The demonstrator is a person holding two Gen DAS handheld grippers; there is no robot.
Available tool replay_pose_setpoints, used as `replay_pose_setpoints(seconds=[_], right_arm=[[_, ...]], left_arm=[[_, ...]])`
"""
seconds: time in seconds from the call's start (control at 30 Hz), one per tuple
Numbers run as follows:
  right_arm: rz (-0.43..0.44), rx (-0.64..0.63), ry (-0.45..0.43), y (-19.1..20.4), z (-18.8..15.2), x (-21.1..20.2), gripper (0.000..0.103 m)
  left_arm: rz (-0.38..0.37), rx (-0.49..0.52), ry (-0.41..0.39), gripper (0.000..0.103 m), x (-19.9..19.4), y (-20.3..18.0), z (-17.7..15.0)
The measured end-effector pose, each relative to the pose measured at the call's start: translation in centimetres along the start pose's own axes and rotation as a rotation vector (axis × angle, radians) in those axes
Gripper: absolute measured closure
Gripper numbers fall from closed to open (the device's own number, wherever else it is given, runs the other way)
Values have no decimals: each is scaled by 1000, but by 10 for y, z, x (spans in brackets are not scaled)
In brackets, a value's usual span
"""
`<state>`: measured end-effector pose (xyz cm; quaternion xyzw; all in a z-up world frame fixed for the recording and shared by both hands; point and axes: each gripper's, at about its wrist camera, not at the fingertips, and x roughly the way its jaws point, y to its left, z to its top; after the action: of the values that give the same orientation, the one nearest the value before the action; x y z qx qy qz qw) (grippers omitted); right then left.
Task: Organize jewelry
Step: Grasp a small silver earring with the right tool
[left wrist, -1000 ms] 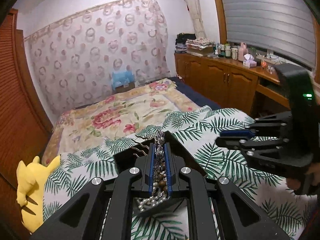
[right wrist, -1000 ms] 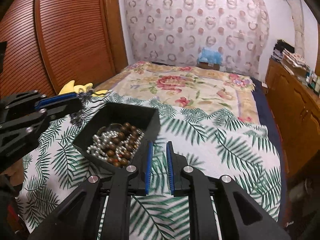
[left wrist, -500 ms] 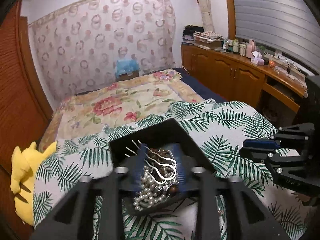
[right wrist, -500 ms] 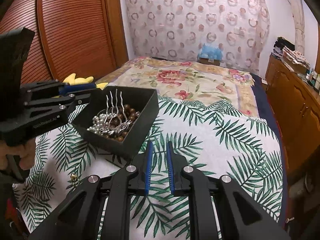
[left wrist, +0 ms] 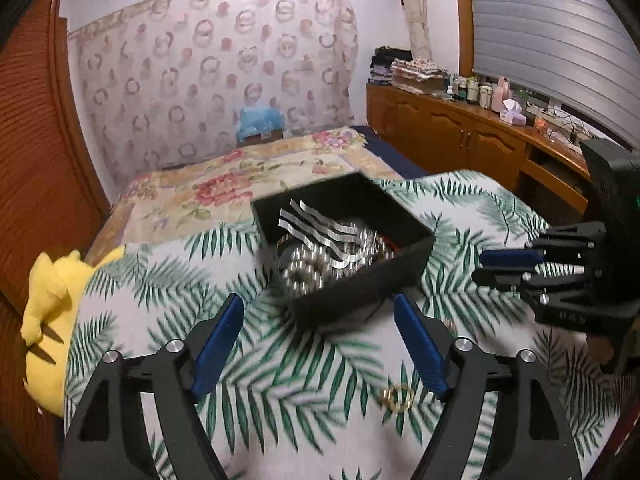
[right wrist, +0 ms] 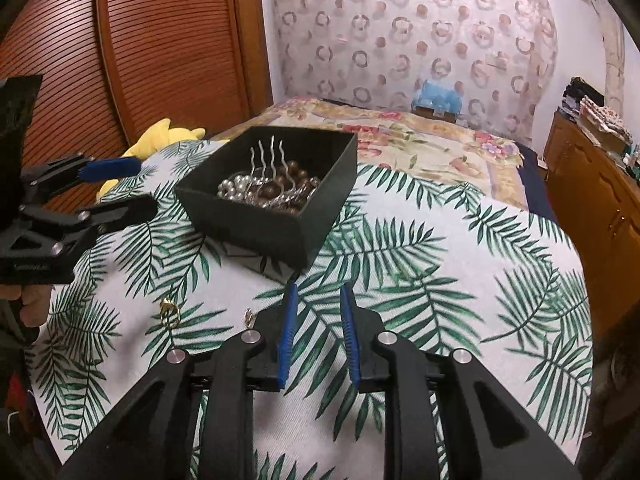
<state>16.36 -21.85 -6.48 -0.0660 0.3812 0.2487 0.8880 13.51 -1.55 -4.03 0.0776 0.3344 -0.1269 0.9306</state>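
Item: black open box [right wrist: 276, 196], sitting on the palm-leaf bedspread [right wrist: 440, 272] at about 11 o'clock from the right tongs [right wrist: 316, 320], and holding a silver wavy-pronged hair comb [right wrist: 268, 160], silver-grey pearl beads [right wrist: 236, 188] and brown wooden beads [right wrist: 296, 176]. Loose stock: a gold ring [right wrist: 170, 312] is lying on the bedspread at 9 o'clock of the right tongs, with a small metal piece [right wrist: 249, 316], too small to identify, just beside their left finger. Left tongs [left wrist: 320, 340]: standing wide apart, gripping nothing, pointing at the box at 12 o'clock, with the ring [left wrist: 396, 398] lying at about 4 o'clock near their right finger. Right tongs: parted by a narrow gap, gripping nothing. Step in hand, by judgement: the comb is lying in the box, and the loose pieces are awaiting collection. Next move, by judgement: lowering one pair of tongs over the ring, closing finely on its thin band against soft cloth, then carrying it to the box. Also present: yellow plush toy [left wrist: 52, 320] at the bed edge.
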Motion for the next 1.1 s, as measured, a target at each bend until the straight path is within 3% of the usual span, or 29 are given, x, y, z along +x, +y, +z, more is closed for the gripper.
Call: replay_pose_setpoints(seconds=[0.5,0.9,0.97,1.1], right_arm=[[79,-75,65,37,-7,20,75],[35,-133,117,47,-5,35,75],[31,-139,116,46,-6,35,89],[50,-121,108,42,-9,29,91]], left_arm=[[-38,-34,95,23,6,0,-48],[-43,-40,123,23,9,1,-54],[-53,-42,128,23,9,-1,-55],[-73,-33,134,23,11,-7,-54]])
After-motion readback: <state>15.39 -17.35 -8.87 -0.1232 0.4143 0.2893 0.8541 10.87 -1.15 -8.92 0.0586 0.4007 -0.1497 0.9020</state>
